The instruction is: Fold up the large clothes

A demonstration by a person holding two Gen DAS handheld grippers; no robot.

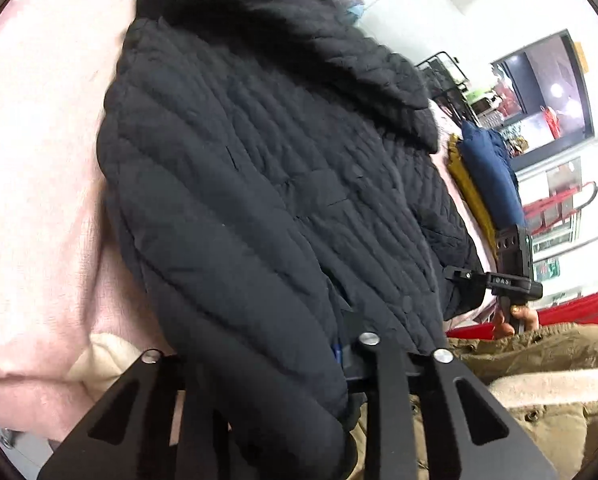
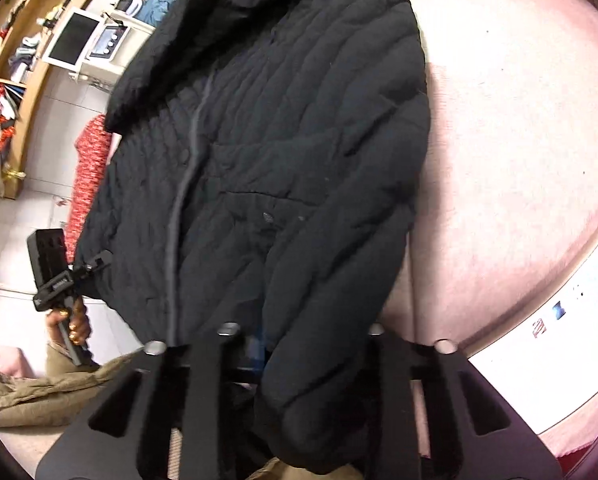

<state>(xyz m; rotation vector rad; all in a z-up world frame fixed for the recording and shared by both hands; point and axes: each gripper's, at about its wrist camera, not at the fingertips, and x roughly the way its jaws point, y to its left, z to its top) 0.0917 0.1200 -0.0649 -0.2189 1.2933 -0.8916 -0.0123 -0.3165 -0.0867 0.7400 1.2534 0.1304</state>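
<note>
while gripped, jacket [image 1: 267, 184] in both tongs

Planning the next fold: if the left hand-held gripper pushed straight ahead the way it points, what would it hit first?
The black quilted jacket: its hem already lies between the left hand-held gripper fingers, on the pink blanket.

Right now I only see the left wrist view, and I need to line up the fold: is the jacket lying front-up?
Observer: Yes. The right wrist view shows a grey zipper running down the front of the black jacket.
Operator: What lies past the jacket on the side of the right gripper?
Observer: The pink cover continues there, and a white printed panel sits at its edge.
</note>
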